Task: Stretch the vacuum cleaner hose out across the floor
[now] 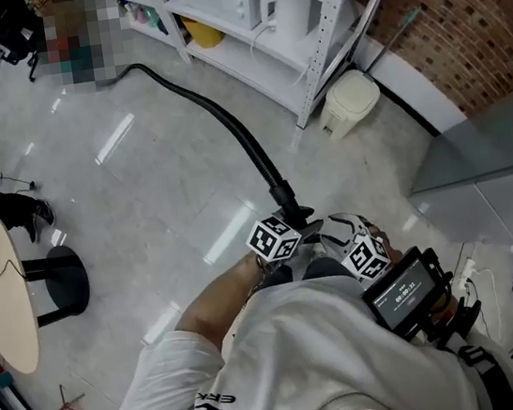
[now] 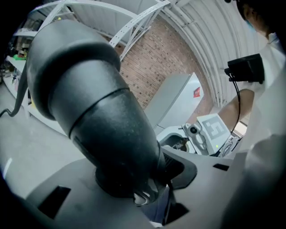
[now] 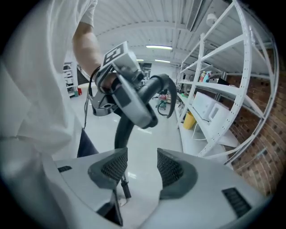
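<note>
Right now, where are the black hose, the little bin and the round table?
black hose (image 1: pixel 231 125), head view, its middle
little bin (image 1: pixel 351 96), head view, its lid
round table (image 1: pixel 4 292), head view, its top

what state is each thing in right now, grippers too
black flexible vacuum cleaner hose: lies curved over the grey floor, near end held
left gripper: shut on the hose's rigid near end
right gripper: open, nothing between its jaws
cream lidded bin: upright, lid down
</note>
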A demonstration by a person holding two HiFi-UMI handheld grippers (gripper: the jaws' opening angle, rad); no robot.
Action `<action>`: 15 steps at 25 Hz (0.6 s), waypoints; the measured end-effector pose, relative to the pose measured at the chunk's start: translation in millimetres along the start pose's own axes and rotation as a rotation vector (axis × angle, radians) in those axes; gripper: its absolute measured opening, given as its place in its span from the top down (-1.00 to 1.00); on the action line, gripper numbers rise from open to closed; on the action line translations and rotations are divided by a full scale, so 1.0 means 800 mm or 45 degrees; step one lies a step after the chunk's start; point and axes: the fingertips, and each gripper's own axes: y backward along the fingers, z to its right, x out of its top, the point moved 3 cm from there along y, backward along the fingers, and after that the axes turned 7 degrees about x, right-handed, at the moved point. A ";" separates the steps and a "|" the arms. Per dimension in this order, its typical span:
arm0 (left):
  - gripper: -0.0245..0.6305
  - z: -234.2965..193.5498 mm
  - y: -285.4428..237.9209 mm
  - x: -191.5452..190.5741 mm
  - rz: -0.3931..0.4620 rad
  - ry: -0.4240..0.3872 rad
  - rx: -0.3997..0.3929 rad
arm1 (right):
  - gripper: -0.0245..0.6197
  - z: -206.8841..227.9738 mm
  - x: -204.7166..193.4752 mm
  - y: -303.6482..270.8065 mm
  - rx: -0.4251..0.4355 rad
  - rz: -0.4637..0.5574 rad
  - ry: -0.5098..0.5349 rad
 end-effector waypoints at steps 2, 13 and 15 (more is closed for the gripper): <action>0.47 -0.002 0.001 0.000 -0.009 -0.023 0.050 | 0.29 0.031 -0.003 0.011 -0.030 0.032 -0.041; 0.59 0.015 0.004 0.002 0.169 0.118 0.318 | 0.56 0.119 0.042 0.035 -0.067 0.313 -0.250; 0.59 0.030 0.002 0.003 0.179 0.153 0.328 | 0.57 0.115 0.052 0.044 -0.020 0.360 -0.260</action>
